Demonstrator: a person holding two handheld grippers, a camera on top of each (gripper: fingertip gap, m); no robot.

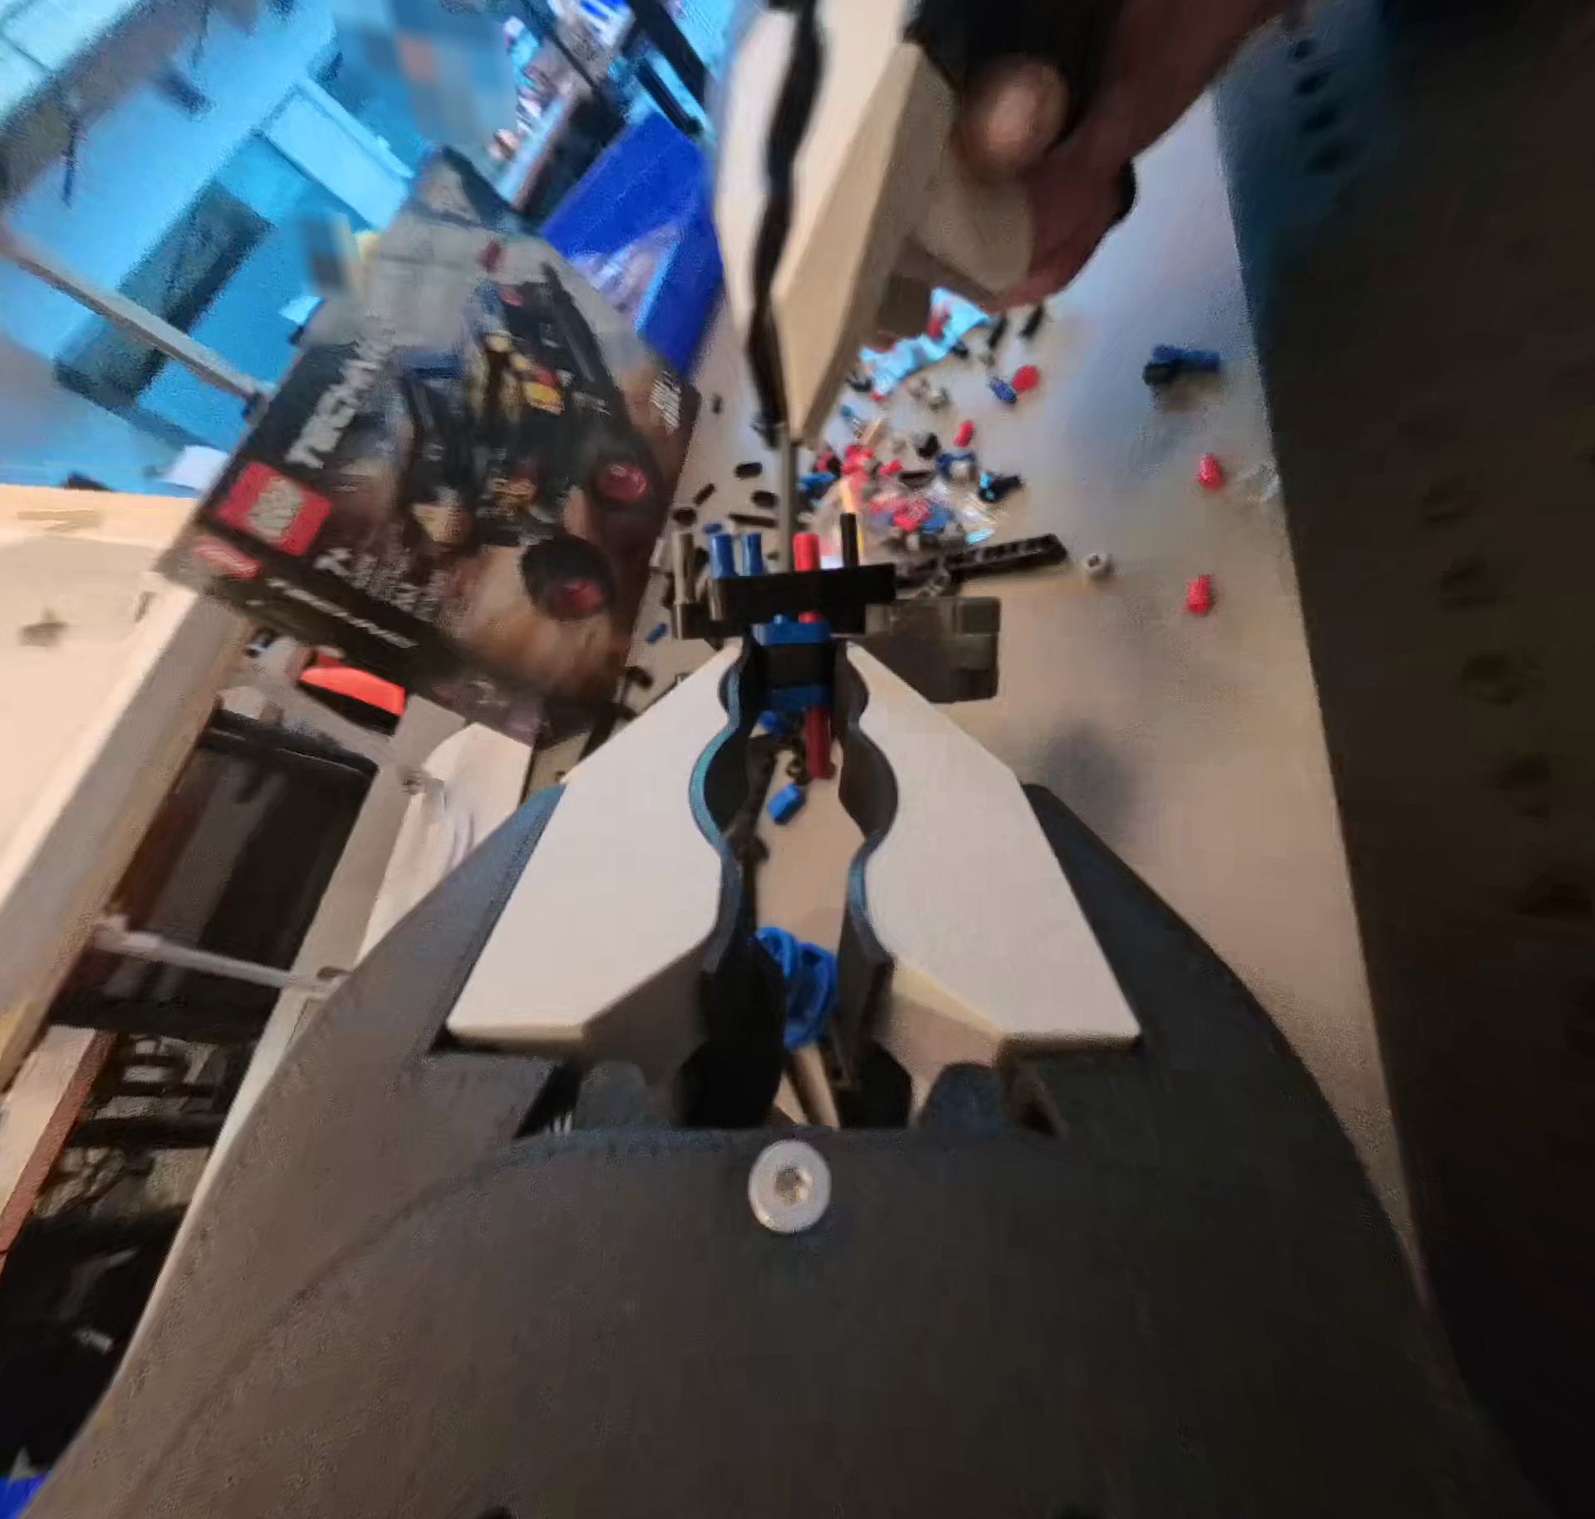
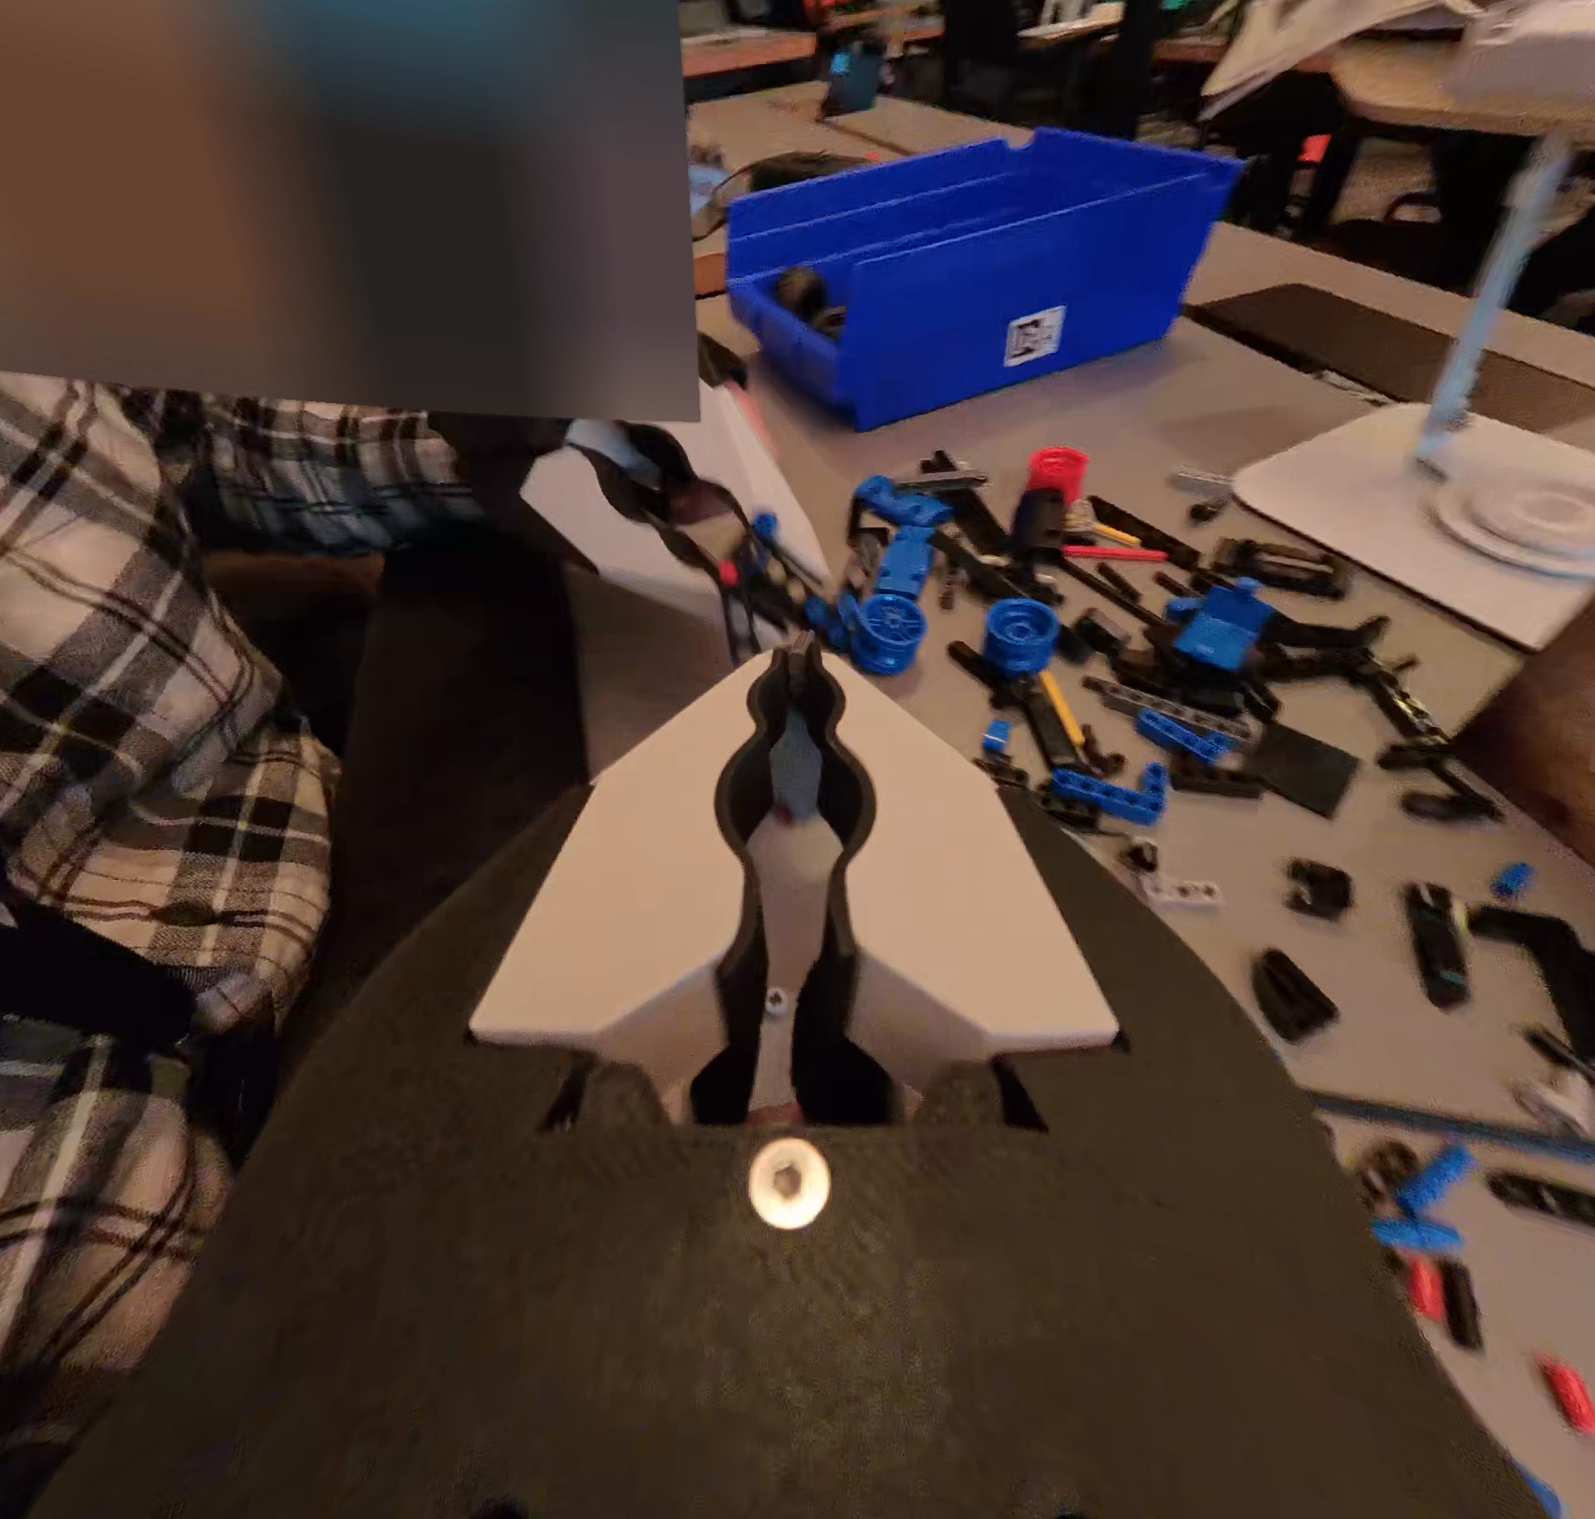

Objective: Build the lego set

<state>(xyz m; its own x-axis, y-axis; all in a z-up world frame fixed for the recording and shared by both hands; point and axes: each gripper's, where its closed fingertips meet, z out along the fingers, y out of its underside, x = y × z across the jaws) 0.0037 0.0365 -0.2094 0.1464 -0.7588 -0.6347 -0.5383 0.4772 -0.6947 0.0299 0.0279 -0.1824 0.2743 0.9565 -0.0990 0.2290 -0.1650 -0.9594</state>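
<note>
The left gripper (image 1: 790, 657) is clamped on a black, blue and red lego assembly (image 1: 798, 593) held above the table (image 1: 1148, 744). The right gripper (image 2: 798, 657) pinches a thin grey axle (image 1: 787, 485) over the assembly. Loose parts (image 2: 1122, 657) lie beside a blue bin (image 2: 967, 269).

Printed lettering and red logo on set box (image 1: 431, 476); coded white sticker on blue bin (image 2: 1034, 335).

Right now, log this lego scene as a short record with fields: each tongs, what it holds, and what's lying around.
left tongs: shut on black, blue and red lego assembly
right tongs: shut on thin grey rod
table: loose lego pieces scattered
blue bin: behind the pieces
lego box: left of the assembly
</note>
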